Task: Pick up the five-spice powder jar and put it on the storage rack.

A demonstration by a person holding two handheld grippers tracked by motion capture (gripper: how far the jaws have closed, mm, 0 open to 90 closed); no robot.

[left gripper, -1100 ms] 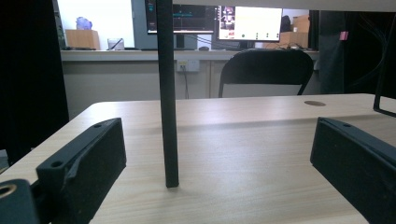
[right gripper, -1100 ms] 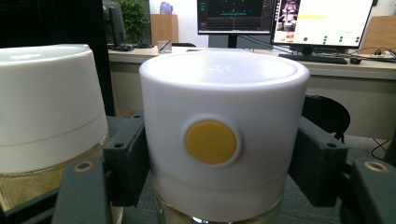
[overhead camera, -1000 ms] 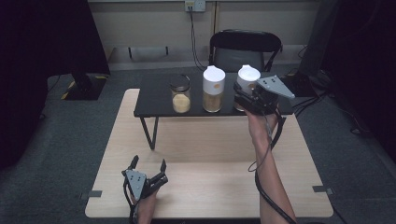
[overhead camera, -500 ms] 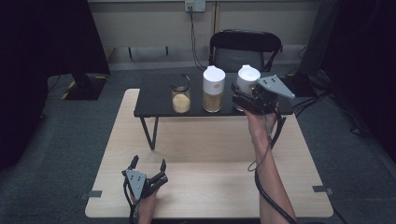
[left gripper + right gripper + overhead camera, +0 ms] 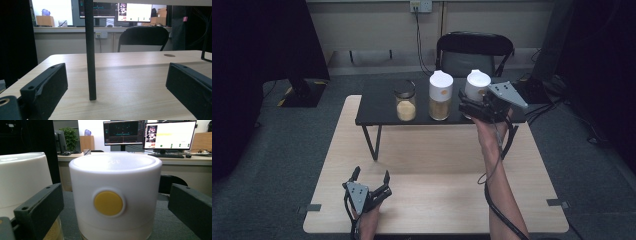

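Standing upright: jar (image 5: 115,197), button facing cam.

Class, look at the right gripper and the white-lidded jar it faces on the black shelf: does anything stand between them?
No. The right gripper has just been opening; its jaws flank the white-lidded jar without pressing it, nothing between.

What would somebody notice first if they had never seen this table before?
Probably the three jars in a row on the small black shelf at the far side of the wooden table: two with white lids, one smaller. The right gripper has just opened its jaws, which stand either side of the right-hand white-lidded jar, not pressing it. The left gripper rests open near the front edge.
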